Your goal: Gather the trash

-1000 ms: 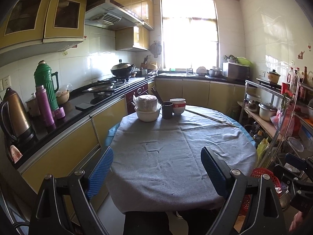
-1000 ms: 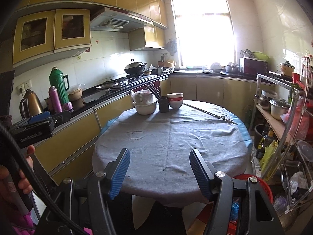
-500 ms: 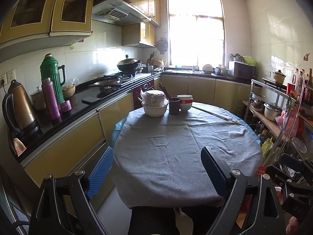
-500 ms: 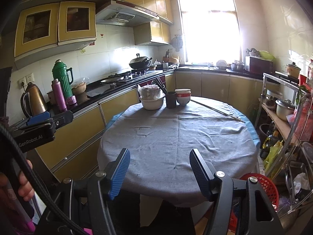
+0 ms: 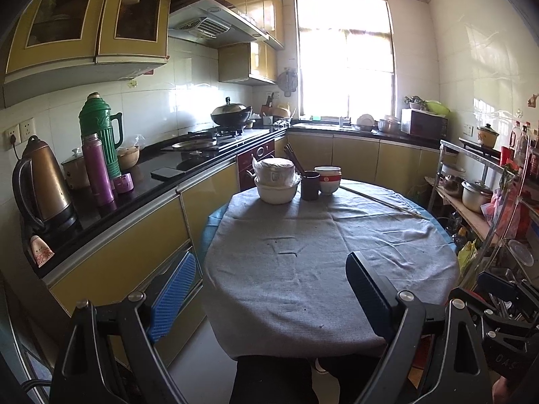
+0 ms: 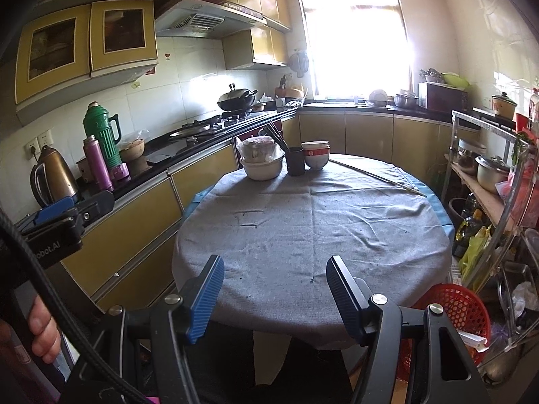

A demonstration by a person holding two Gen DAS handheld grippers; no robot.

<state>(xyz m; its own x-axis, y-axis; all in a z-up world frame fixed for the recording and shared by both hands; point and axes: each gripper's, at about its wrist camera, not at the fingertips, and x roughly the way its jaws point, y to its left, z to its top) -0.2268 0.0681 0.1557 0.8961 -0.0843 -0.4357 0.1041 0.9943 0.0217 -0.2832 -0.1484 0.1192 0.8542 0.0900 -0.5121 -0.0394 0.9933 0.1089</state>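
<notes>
My left gripper (image 5: 269,289) is open and empty, held in front of the near edge of a round table (image 5: 303,269) covered by a grey cloth. My right gripper (image 6: 274,289) is open and empty too, over the same near edge of the table (image 6: 303,229). A red mesh trash basket (image 6: 451,316) stands on the floor at the table's right, with scraps of paper in it. A few tiny dark specks (image 6: 311,281) lie on the cloth. No larger trash shows on the table.
At the table's far side stand a wrapped bowl stack (image 5: 276,181), a dark cup with chopsticks (image 5: 309,185) and red-white bowls (image 5: 328,178). A long thin stick (image 5: 384,202) lies at right. Counter with kettle (image 5: 40,188) and flasks left; cluttered metal rack (image 6: 488,175) right.
Both grippers have drawn back and risen a little, so the table looks farther away and more of the ceiling shows. Both stay open and empty.
</notes>
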